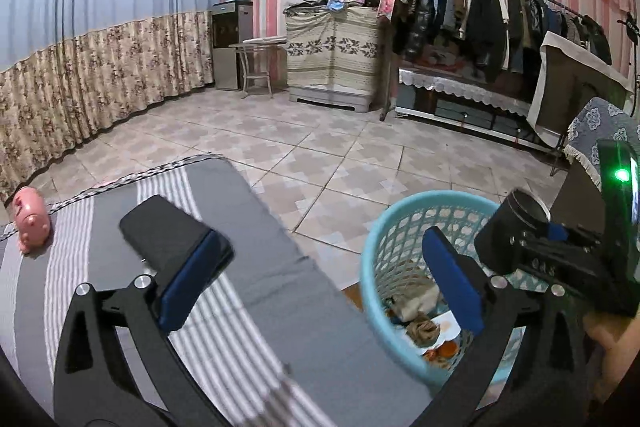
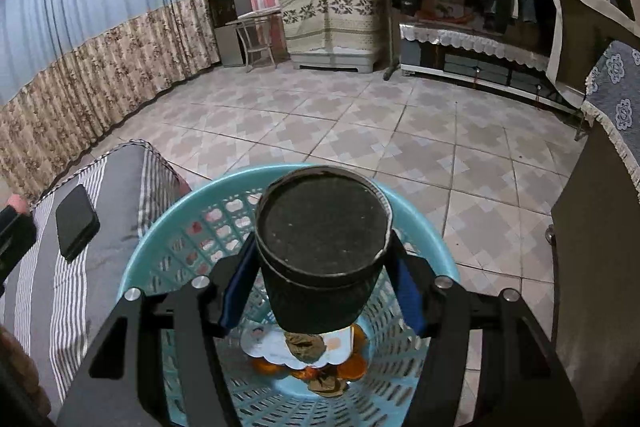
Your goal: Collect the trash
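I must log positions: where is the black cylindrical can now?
The black can is clamped in the right tongs, directly above the blue basket.

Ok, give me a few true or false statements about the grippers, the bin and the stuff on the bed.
1. The right gripper holds a black can over the bin. True.
2. The left gripper grips a phone. False: it is open and holds nothing.
3. The bin is empty. False: orange peels and paper lie inside.
4. A black phone lies on the striped bed. True.
5. A pink toy lies on the bed. True.
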Tool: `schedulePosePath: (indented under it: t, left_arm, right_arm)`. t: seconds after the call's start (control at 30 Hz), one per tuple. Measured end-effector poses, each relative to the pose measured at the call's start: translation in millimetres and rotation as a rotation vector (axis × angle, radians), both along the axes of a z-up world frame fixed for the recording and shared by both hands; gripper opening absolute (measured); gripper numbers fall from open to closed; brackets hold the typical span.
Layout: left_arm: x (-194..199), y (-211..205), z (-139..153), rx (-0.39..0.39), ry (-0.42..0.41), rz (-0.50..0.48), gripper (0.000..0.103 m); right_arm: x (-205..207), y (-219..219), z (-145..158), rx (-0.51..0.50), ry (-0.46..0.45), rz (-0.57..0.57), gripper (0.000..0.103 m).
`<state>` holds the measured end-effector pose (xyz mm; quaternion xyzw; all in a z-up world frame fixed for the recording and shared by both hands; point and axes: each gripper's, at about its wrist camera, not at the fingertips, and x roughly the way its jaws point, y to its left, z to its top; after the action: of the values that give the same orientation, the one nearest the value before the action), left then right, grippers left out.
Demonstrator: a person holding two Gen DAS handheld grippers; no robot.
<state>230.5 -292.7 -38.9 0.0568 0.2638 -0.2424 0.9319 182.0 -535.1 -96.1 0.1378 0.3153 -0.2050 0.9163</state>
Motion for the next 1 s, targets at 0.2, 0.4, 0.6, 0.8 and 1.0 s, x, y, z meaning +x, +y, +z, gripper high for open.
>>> schedulePosePath:
  t: [0.2,0.4,0.6,0.8,1.0]
  left_arm:
    - [-9.5,30.1,4.4,-0.009,0.010,0.046,0.097]
    - [-26.4,58.8,14.0,0.018,-0.022,0.115,0.097]
    - [-52.3,93.4,23.4,0.020,-0.042,0.195,0.098]
    - [-77.6,129.2,31.2,0.002,-0.053,0.237,0.098]
    - [-106.0,164.8,35.5,0.006,-0.070,0.280,0.098]
  right_arm:
    - [-4.0,2.1,4.1,-0.012,-0.030,-0.032,0.091]
    - [-5.8,8.1,9.1,-0.025,-0.020,-0.057,0.098]
    - [-20.0,39.9,22.9,-0.067,-0.045,-0.011,0.098]
    - [-41.7,90.4,39.5,-0.039,-0.106,0.081,0.098]
    - [-69.8,160.4,45.1,-0.086,-0.146,0.191,0.098]
